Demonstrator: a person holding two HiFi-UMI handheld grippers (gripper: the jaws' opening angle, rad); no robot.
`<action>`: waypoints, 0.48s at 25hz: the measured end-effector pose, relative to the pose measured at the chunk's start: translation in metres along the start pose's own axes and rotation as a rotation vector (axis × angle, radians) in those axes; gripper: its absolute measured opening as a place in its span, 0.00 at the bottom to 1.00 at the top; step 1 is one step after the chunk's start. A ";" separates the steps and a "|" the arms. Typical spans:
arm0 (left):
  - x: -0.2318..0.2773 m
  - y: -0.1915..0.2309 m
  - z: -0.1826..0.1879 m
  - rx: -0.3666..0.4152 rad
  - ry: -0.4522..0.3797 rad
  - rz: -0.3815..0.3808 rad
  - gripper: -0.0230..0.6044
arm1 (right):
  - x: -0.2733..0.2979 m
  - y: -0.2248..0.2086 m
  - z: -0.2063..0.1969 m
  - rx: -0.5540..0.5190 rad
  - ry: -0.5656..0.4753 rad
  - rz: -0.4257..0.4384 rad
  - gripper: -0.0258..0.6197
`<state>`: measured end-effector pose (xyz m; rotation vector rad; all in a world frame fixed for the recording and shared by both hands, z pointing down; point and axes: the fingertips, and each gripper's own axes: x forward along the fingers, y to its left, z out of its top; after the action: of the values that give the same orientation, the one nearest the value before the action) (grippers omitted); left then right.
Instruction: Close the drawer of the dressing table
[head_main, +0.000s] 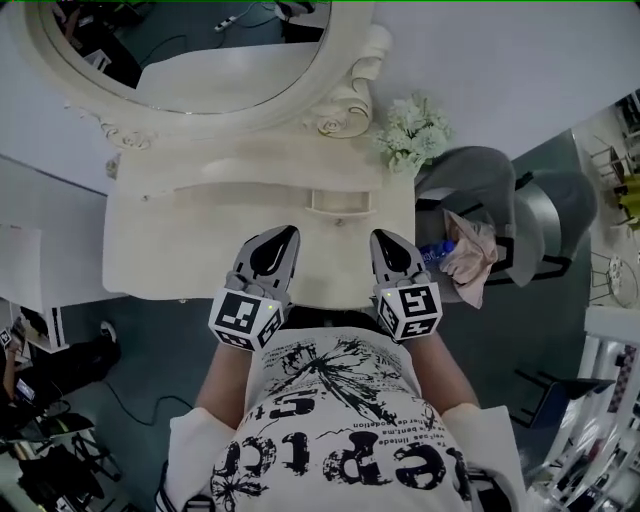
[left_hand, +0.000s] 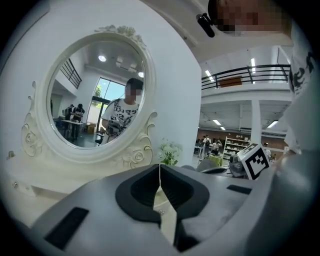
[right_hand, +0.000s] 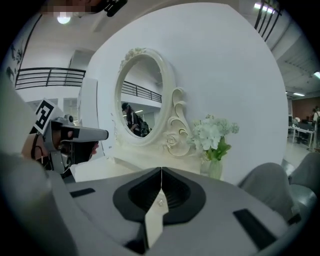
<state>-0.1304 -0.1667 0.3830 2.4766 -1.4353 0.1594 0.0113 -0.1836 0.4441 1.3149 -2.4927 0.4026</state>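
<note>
The cream dressing table (head_main: 160, 250) carries an oval mirror (head_main: 190, 50) at its back. A small drawer (head_main: 341, 202) with a knob sits in the low shelf under the mirror and seems to jut out a little. Both grippers hover over the table's near half and point at the shelf. My left gripper (head_main: 291, 233) is shut and holds nothing, its tips just short and left of the drawer. My right gripper (head_main: 377, 238) is shut and empty too, its tips near the drawer's right end. The jaws meet in the left gripper (left_hand: 160, 169) view and in the right gripper (right_hand: 161, 174) view.
A vase of white flowers (head_main: 412, 130) stands at the table's back right corner. A grey chair (head_main: 500, 185) right of the table holds a pink cloth (head_main: 470, 258) and a blue bottle (head_main: 437, 250). A white wall panel rises behind the mirror. The person's torso presses close to the table's front edge.
</note>
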 end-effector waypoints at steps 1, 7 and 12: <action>0.003 0.006 0.000 0.005 0.001 -0.019 0.07 | 0.006 0.001 -0.003 0.010 0.006 -0.018 0.07; 0.011 0.044 -0.019 0.014 0.032 -0.089 0.07 | 0.041 0.014 -0.026 0.061 0.049 -0.092 0.07; 0.017 0.064 -0.040 0.001 0.062 -0.117 0.07 | 0.066 0.017 -0.065 0.094 0.145 -0.128 0.07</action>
<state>-0.1751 -0.1993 0.4364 2.5248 -1.2615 0.2114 -0.0299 -0.1993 0.5268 1.4185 -2.2816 0.5692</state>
